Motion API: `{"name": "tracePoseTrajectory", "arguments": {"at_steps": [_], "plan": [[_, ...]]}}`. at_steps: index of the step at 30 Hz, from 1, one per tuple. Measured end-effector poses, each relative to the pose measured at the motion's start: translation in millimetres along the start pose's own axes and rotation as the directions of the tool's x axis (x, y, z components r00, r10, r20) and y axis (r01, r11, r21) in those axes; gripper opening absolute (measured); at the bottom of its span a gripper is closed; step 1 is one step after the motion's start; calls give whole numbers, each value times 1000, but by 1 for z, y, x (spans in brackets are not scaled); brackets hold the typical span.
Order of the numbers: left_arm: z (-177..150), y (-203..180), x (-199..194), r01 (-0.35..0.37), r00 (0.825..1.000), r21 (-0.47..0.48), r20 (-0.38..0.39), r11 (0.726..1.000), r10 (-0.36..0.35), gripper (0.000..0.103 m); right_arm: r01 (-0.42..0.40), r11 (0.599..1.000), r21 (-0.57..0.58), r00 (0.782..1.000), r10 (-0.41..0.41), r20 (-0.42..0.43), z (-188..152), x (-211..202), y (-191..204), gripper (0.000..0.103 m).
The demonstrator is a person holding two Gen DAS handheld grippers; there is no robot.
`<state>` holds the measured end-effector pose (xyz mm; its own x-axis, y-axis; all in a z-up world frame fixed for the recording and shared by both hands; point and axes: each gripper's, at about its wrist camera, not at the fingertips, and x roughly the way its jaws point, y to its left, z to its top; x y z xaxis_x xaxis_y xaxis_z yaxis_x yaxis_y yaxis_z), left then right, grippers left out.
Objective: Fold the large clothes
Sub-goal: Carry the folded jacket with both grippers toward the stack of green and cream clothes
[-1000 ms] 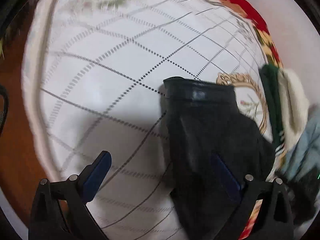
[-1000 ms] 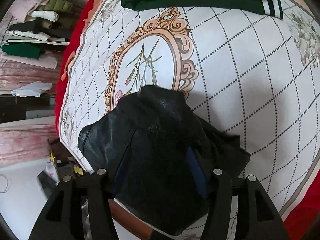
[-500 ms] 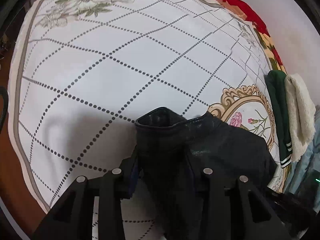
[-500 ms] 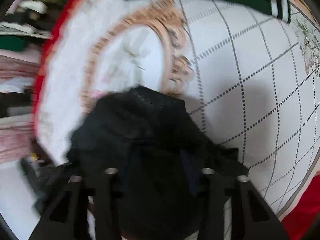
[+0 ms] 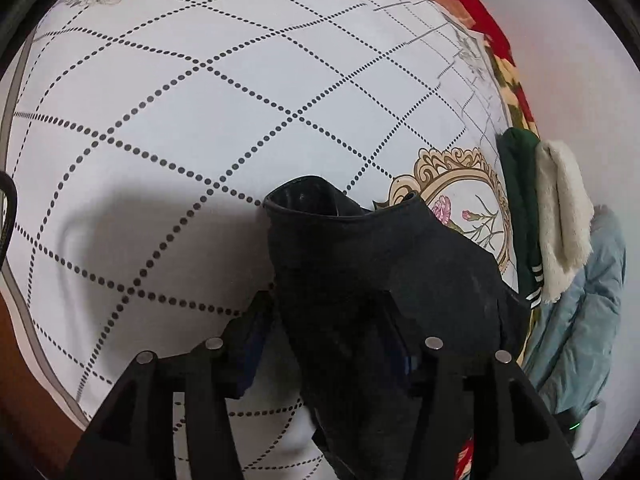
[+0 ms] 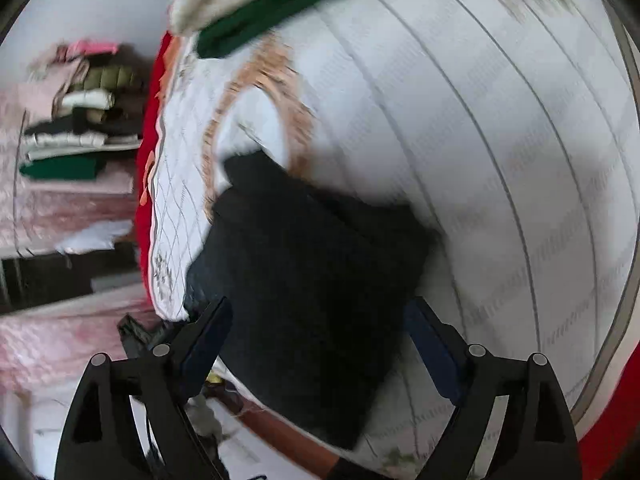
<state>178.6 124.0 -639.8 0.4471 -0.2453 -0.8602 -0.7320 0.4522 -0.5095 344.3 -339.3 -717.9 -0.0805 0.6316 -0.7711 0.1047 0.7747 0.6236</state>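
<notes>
The right claw (image 6: 316, 356), clamped a second earlier, was spreading clear of the black leather garment (image 6: 304, 280); the left claw (image 5: 324, 344), opening slightly, pinched it: fold released.

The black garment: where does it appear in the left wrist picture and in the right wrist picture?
Left wrist: black garment at lower centre, between the fingers.
Right wrist: lower centre, blurred, between the spread fingers.
Shared landmark: the folded green garment, right edge versus top.
</notes>
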Motion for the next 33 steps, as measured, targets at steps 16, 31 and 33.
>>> {"name": "tracePoseTrajectory", "arguments": {"at_steps": [16, 31, 33], "plan": [[26, -5, 20, 65, 996, 20, -56, 998, -64, 52, -613, 784, 99, 775, 621, -120, 5, 109, -19, 95], [46, -23, -14, 77, 995, 112, 49, 991, -83, 39, -533, 843, 73, 845, 535, -12, -7, 140, 43, 53], [50, -29, -21, 86, 995, 122, 45, 989, -92, 38, -552, 832, 57, 833, 553, -5, -8, 137, 53, 52]]}}
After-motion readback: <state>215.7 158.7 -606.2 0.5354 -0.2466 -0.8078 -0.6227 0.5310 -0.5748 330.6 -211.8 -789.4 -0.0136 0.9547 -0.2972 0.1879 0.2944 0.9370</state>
